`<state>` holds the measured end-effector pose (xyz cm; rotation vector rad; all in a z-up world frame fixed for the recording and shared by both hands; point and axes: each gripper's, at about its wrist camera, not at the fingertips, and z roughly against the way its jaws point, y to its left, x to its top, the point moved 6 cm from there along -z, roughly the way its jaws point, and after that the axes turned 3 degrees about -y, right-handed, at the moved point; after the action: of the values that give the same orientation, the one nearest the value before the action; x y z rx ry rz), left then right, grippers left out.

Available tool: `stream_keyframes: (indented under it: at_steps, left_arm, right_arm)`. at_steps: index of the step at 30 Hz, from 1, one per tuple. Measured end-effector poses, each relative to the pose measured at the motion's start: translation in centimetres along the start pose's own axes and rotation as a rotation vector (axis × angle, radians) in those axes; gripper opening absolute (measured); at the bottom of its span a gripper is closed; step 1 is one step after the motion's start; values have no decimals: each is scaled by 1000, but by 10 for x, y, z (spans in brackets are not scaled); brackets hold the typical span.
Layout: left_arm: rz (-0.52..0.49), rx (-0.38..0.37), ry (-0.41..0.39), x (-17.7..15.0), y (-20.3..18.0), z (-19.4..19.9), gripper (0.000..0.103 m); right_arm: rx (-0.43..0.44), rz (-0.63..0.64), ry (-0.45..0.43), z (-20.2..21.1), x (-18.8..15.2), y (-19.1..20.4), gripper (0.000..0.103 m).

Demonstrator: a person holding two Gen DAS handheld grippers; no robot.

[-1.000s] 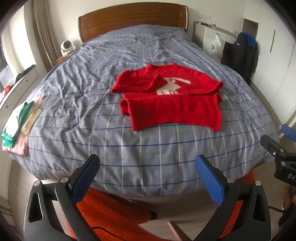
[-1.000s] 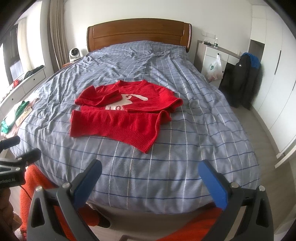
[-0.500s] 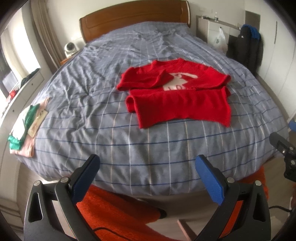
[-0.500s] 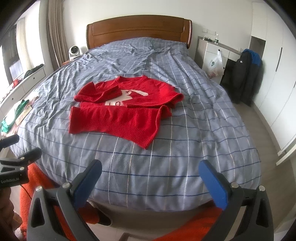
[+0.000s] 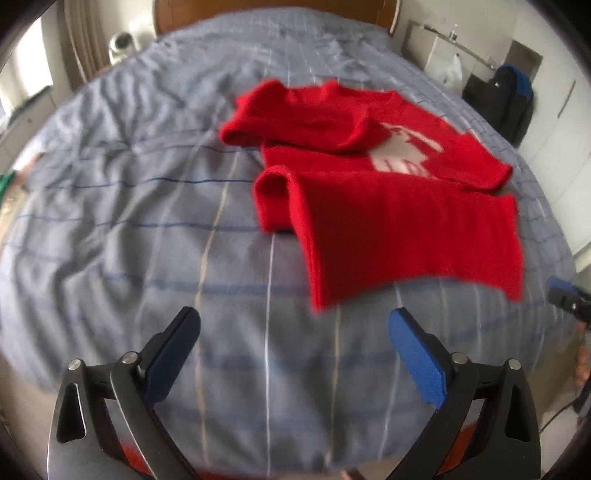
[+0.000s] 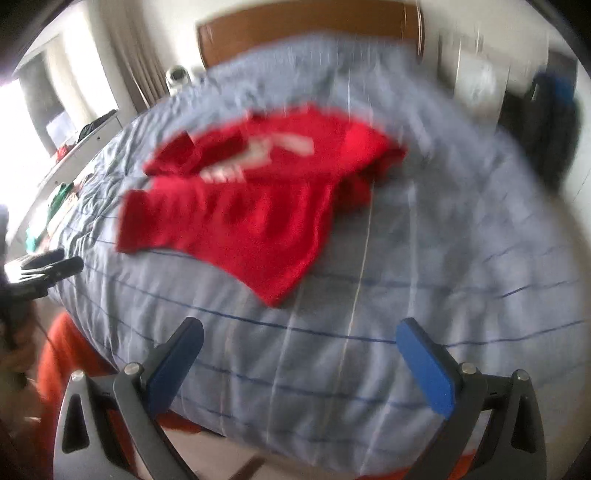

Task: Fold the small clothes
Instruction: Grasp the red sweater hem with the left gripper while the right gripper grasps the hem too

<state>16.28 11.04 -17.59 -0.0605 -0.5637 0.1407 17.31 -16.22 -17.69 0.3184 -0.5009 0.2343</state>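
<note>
A red sweater (image 5: 388, 192) with a white print lies partly folded on the grey-blue checked bed (image 5: 147, 221); its lower half is folded up and one sleeve lies across the chest. It also shows in the right wrist view (image 6: 251, 195), blurred. My left gripper (image 5: 293, 338) is open and empty over the bed's near edge, short of the sweater's near left corner. My right gripper (image 6: 299, 345) is open and empty, short of the sweater's near right corner. Each gripper shows at the edge of the other's view, the right one (image 5: 569, 299) and the left one (image 6: 44, 269).
A wooden headboard (image 6: 295, 33) stands at the far end. A pile of folded clothes (image 6: 55, 206) lies on the ledge at the left. A white nightstand (image 5: 443, 55) and a dark jacket (image 5: 506, 99) stand at the right.
Both grippers have moved forward over the bed's near edge toward the sweater, which looks larger now. Both stay open. The sweater has not moved.
</note>
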Motion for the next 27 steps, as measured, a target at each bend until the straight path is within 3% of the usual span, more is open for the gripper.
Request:
stream_keyframes:
  at_steps: [1,3,5,6,7,8,9,10,16,21,27]
  left_arm:
    - [21,-9,8,3,1,-9,100]
    - [99,-54,29,7,4,-28,82]
    - [171,-78,61,6,7,-38,29]
    - [201,-109,58,4,8,-38,10]
    - [212,-146,63,2,7,-35,3]
    - [219,-161,60,-1,8,-30,3]
    - [208,-162,42,-5,11,-18,2]
    - [191,-171,34,-10,12,-8,2]
    - [111,-263,86,-66,19,51,2]
    - [52,-216,137,-111,2,62,1]
    - [16,-123,145,-118,-2,61,1]
  right_arm:
    - [39,-39,2,-9,6,-4,97]
    - [112,-101,20,-35,15,-6,94]
    - [191,-150,38,-61,17,0,90]
    - [198,-161,27,-69,18,4,89]
    - [191,-163,4,-73,18,8,87]
    - [196,-158,-17,-71,18,12,71]
    - [218,-160,-21,-68,18,15,26]
    - [239,-170,-10,-61,15,17,5]
    - [230,-40,15,8,-16,27,7]
    - [159,4,85,34,-62,24,6]
    - [112,-24,126,29,-78,12,6]
